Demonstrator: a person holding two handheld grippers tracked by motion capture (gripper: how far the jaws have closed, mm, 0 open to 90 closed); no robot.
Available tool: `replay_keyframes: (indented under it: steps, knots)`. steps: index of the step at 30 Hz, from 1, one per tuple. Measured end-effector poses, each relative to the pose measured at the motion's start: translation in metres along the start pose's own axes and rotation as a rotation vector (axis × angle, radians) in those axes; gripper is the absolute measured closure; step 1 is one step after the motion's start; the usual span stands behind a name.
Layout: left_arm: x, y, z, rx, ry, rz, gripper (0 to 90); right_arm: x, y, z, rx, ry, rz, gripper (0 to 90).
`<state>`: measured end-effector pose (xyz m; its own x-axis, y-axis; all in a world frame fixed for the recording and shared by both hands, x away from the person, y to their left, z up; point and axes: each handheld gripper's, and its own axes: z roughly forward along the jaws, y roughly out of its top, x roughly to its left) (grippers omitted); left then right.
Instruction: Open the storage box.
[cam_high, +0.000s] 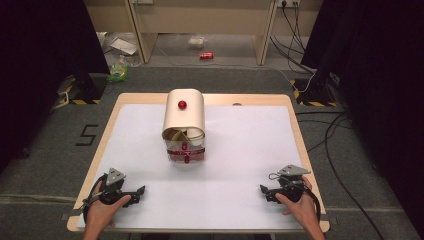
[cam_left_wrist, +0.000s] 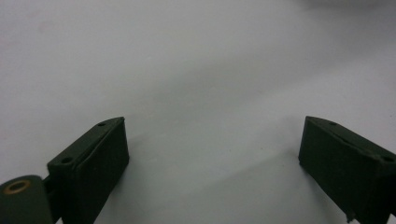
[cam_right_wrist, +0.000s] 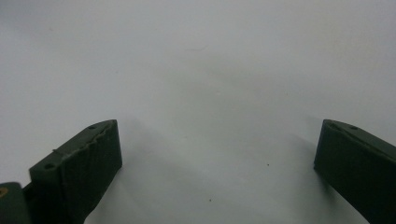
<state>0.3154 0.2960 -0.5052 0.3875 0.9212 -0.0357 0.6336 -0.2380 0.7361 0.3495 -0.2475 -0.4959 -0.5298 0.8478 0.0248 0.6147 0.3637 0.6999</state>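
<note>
A cream, arch-topped box (cam_high: 184, 116) with a red knob (cam_high: 182, 104) stands at the middle back of the white table (cam_high: 240, 150). Its front opens onto a clear compartment (cam_high: 186, 151) with red fittings and some pale contents I cannot make out. My left gripper (cam_high: 142, 190) rests near the front left edge, held by a hand, pointing right. My right gripper (cam_high: 262, 189) rests near the front right edge, pointing left. In the left gripper view the gripper (cam_left_wrist: 212, 154) has its jaws wide apart over bare white surface. In the right gripper view the gripper (cam_right_wrist: 217, 156) stands the same way, nothing between its jaws.
The table has a wooden rim (cam_high: 100, 145). Behind it, the floor holds a red can (cam_high: 206, 56), scattered litter (cam_high: 120, 70) and cables (cam_high: 330, 135). Dark curtains (cam_high: 370, 75) flank both sides.
</note>
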Motion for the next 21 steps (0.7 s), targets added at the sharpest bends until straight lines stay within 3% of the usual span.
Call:
replay_keyframes:
  steps: [3,6,8,10,12,21]
  knots:
    - [0.0,0.0,0.0,0.0,0.0,0.0,7.5,-0.001,0.0,-0.002,-0.008,0.004,0.0,5.8]
    - [0.0,0.0,0.0,0.001,-0.001,0.0,7.5,-0.004,0.001,-0.006,-0.04,0.014,0.003,23.7]
    - [0.0,0.0,0.0,0.0,0.0,0.0,7.5,-0.003,0.002,-0.008,-0.069,0.024,0.008,12.1]
    - [0.0,0.0,0.0,0.0,-0.001,0.0,7.5,-0.001,0.004,-0.011,-0.094,0.014,0.003,19.8]
    - [0.0,0.0,0.0,0.0,0.0,0.0,7.5,0.001,0.006,-0.012,-0.116,0.025,-0.003,14.8]
    - [0.0,0.0,0.0,0.0,0.0,0.0,7.5,0.013,0.014,-0.01,-0.144,0.041,-0.028,15.8]
